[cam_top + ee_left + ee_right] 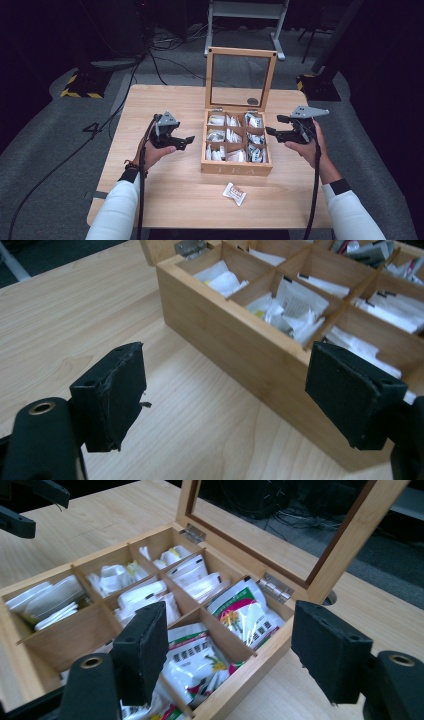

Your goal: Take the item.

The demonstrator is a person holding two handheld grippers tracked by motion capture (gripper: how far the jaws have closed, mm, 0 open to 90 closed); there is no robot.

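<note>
Flanking an open wooden tea box (236,169) at table (165,195) centre: left tool (184,142) at 9 o'clock, right tool (274,131) at 3 o'clock, both spread wide and holding nothing. Lying apart at the box's 6 o'clock, toward the near edge, one wrapped sachet (234,193). Standing upright behind at 12 o'clock, the glass-paned lid (241,79). Likely hazards: nudging the box wall or knocking the lid shut on a careless reach; snagging several packets (245,615) at once from crowded compartments.
</note>
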